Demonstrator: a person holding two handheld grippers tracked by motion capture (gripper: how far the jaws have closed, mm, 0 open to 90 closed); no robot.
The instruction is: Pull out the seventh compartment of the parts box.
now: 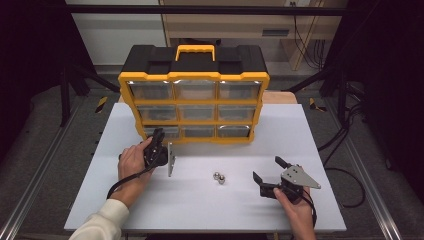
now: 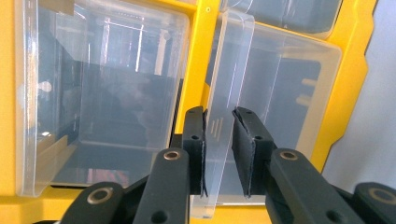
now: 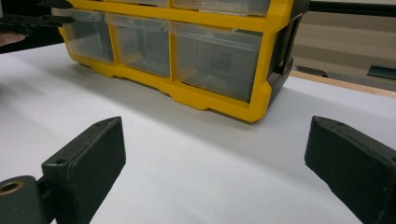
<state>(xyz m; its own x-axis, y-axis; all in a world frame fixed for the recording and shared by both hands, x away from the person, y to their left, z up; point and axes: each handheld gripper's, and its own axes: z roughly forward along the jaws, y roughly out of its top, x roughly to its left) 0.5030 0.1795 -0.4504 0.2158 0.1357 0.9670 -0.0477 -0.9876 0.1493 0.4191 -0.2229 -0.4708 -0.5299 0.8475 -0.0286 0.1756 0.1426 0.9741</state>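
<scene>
Left gripper [image 2: 218, 140] pads [image 2: 198, 140] nearly closed round clear pull tab [image 2: 224, 107] of bottom-left drawer [image 2: 107, 107]; thin gap maybe left on right pad, so can't call it a firm pinch, but tab sits between jaws. Seen from above, left gripper [image 1: 158, 145] pressed up to lowest row, left end, of yellow organiser [image 1: 194, 80], drawer shut or barely out. Right gripper [image 3: 215, 154] wide open, nothing in it, hovering over white board [image 1: 210, 205] well apart from cabinet; same unit [image 1: 272, 176] at bottom right in high view. Two small metal nuts [image 1: 219, 178] loose on board btwn hands, metal bracket [image 1: 171, 159] just beside left hand [image 1: 132, 162]. Step in hand, prob.: draw drawer open. To do well: squeeze fully on tab first, pull straight back along runner, level, slow; no twisting, thin tab flexes. Steady cabinet w/ right if it slides.
</scene>
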